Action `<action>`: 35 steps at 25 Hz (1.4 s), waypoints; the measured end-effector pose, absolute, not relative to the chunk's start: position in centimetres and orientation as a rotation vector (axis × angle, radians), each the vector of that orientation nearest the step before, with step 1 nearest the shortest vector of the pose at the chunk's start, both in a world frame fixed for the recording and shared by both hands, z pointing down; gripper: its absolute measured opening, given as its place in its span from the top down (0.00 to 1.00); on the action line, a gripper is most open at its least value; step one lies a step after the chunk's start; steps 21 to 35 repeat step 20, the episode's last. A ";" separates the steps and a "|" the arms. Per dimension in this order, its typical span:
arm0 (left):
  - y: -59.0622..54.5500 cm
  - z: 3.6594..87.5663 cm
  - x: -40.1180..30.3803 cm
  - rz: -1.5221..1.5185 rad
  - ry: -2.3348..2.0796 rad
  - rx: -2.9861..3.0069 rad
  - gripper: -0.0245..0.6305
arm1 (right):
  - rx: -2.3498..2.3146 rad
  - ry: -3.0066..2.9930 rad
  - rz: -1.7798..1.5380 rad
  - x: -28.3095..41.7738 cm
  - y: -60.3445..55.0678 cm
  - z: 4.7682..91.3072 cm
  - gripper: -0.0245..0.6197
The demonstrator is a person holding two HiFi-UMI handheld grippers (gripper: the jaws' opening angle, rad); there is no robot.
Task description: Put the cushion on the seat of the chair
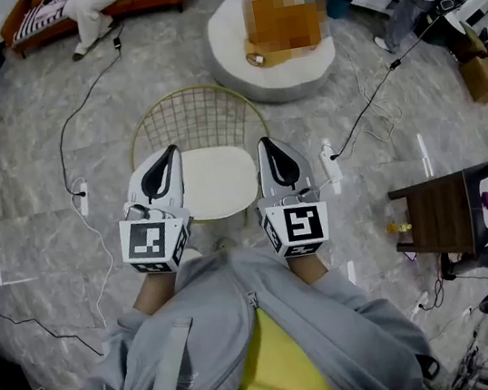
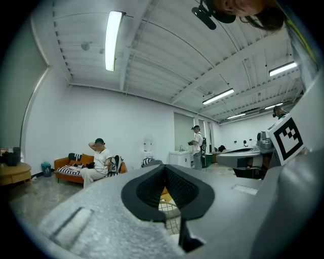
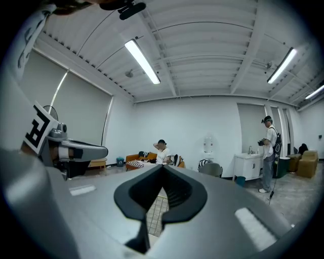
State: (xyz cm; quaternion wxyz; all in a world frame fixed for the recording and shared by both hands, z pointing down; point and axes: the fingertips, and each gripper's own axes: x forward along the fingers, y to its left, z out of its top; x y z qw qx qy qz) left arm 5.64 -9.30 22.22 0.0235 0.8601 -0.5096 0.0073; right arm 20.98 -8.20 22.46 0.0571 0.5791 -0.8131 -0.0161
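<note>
Grey zip-up jacket (image 1: pixel 205 352) over a yellow top, nearest the head camera; a forearm runs forward from it to each gripper. Left gripper (image 1: pixel 168 153): jaws pressed together, nothing between the pads; the left gripper view (image 2: pixel 164 167) confirms this. Right gripper (image 1: pixel 265 142): jaws likewise together and empty, and the right gripper view (image 3: pixel 163 167) agrees. Both point level, side by side, with marker cubes towards the body. White rounded cushion (image 1: pixel 214 180) lies flat on the seat of the gold wire-backed chair (image 1: pixel 200 118), between the two grippers in the head view; contact with either cannot be judged. Beyond the chair: round white pouffe (image 1: pixel 243 70) on the grey marbled floor (image 1: pixel 39 231). Dark wooden side table (image 1: pixel 435 214) to the right. White power strip (image 1: pixel 331 166) just beside the right gripper.
</note>
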 end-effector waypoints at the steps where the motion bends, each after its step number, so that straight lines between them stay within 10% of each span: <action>1: -9.3 22.4 5.7 0.025 -1.578 2.660 0.95 | 1.750 -2.468 -0.048 20.9 -8.2 22.6 0.96; 35: -10.0 24.6 5.9 0.055 -1.549 2.639 0.95 | 1.696 -2.453 -0.021 20.7 -9.2 24.5 0.96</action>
